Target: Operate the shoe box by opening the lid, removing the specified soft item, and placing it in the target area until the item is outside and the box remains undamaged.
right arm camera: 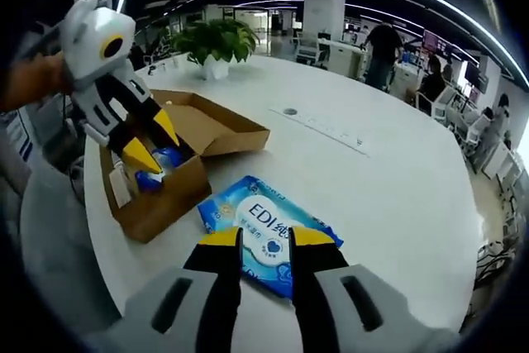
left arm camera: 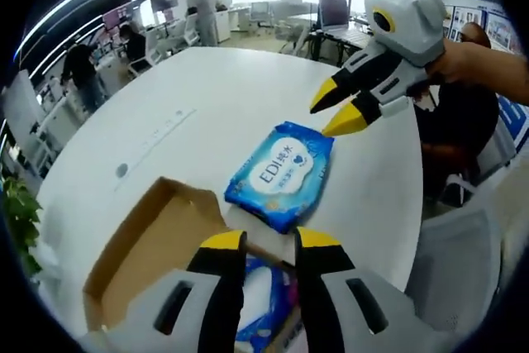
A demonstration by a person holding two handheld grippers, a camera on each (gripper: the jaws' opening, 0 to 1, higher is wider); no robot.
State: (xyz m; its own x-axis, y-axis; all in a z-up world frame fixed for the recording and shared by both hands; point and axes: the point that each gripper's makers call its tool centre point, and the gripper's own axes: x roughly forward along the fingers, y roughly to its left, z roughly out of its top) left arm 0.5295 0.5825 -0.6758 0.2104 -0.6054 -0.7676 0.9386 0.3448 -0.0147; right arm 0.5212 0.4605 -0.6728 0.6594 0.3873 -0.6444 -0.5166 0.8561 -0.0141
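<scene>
A brown cardboard shoe box (left arm camera: 140,245) (right arm camera: 157,200) lies on the round white table (left arm camera: 207,97) (right arm camera: 397,179) with its lid folded open. Inside it lies a blue soft pack (left arm camera: 263,291) (right arm camera: 162,159). My left gripper (left arm camera: 271,241) (right arm camera: 151,141) hovers open just over that pack, nothing between its jaws. A second blue wet-wipes pack (left arm camera: 281,171) (right arm camera: 264,225) marked EDI lies flat on the table beside the box. My right gripper (right arm camera: 266,239) (left arm camera: 337,112) hangs open over this outer pack's far end, holding nothing.
A potted plant (right arm camera: 216,39) (left arm camera: 16,212) stands at the table's edge beyond the box. A small round port (left arm camera: 121,170) (right arm camera: 289,111) sits in the tabletop. People work at desks (left arm camera: 83,72) (right arm camera: 388,47) in the background. A person's arm (left arm camera: 488,68) holds the right gripper.
</scene>
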